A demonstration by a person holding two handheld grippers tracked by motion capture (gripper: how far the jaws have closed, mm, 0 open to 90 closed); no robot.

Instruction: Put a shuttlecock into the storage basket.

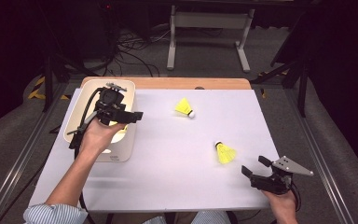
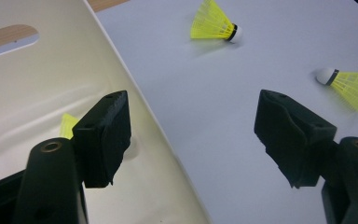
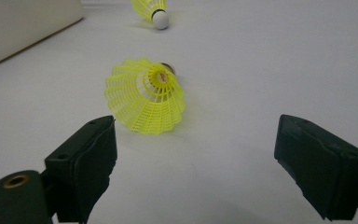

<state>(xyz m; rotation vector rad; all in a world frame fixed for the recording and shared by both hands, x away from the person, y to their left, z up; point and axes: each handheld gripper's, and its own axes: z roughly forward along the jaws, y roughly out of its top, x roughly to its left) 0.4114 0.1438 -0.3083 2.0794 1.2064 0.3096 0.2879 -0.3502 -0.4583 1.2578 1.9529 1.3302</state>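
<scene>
Right tongs (image 1: pixel 255 168) sit nearest, spread wide and empty at the front corner of the white worktop (image 1: pixel 168 177), lined up on the closer yellow shuttlecock (image 3: pixel 145 95) lying on its side just ahead of them. Left tongs (image 1: pixel 129 122) hang spread over the cream bin's (image 1: pixel 121 156) edge, and a bit of yellow peeks from behind one jaw inside it, so my guess is one shuttlecock is already dropped in. A second shuttlecock (image 1: pixel 184 107) lies farther back. Looks like sorting them into the bin; next up, the right hand needs to slide forward and close on that skirt gently.
</scene>
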